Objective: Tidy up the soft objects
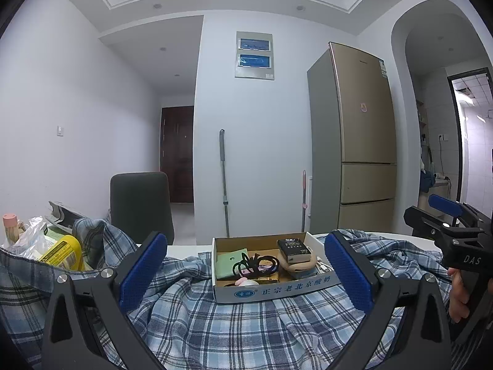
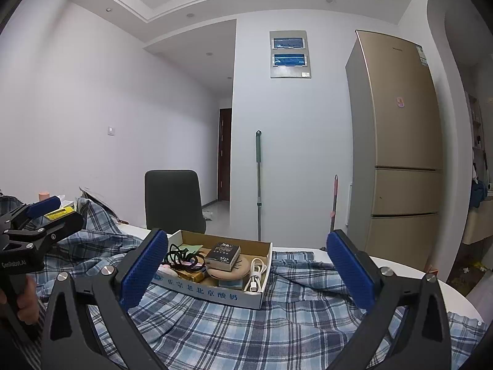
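Plaid shirt (image 1: pixel 234 323) covers white table (image 1: pixel 191 250) before gold fridge (image 1: pixel 363 141).

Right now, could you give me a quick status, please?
Left gripper and right gripper open, empty. Plaid shirt rumpled on table. Cardboard box sitting on it.

Cardboard box (image 1: pixel 271 289) front reads "正宗老北京酸奶"; right gripper (image 1: pixel 471 259) body "DAS"; left gripper (image 2: pixel 14 263) body "GenRobot.AI".
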`<act>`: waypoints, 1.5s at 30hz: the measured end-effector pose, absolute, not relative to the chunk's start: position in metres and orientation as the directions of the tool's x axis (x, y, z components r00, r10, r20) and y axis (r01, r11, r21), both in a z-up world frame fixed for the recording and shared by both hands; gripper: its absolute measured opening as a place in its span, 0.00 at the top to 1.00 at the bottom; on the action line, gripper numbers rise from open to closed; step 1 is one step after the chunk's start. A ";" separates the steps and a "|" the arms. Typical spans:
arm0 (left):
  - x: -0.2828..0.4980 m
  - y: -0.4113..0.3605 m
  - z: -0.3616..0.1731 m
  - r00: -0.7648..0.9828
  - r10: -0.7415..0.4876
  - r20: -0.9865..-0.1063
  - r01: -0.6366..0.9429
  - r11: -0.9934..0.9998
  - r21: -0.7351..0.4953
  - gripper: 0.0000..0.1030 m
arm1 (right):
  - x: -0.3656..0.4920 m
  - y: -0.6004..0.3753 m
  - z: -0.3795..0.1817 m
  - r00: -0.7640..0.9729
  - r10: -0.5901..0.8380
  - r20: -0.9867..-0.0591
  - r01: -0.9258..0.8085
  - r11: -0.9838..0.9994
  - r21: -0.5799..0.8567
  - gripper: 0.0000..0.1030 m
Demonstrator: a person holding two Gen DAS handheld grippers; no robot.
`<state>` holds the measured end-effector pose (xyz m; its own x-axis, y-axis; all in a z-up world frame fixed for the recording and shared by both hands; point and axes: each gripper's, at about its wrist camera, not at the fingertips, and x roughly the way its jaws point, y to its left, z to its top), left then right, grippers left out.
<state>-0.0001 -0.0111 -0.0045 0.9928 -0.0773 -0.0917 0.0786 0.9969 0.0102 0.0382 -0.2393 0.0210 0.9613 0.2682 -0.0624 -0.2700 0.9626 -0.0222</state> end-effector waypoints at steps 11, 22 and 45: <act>-0.001 -0.012 -0.003 0.993 -0.077 -0.089 0.078 0.997 0.012 0.00 | 0.038 -0.240 0.021 0.961 0.268 -0.063 -0.270 0.963 -0.023 0.00; -0.003 -0.011 -0.002 0.992 -0.095 -0.088 0.096 0.995 0.004 0.00 | 0.038 -0.240 0.021 0.961 0.268 -0.063 -0.270 0.963 -0.023 0.00; -0.001 -0.009 -0.001 0.991 -0.091 -0.101 0.092 0.996 0.005 0.00 | 0.038 -0.240 0.021 0.961 0.268 -0.062 -0.270 0.963 -0.024 0.00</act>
<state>-0.0014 -0.0090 -0.0012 0.9907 -0.0911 -0.1014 0.0920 0.9957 0.0047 0.0384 -0.2404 0.0211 0.9614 0.2680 -0.0625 -0.2699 0.9626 -0.0239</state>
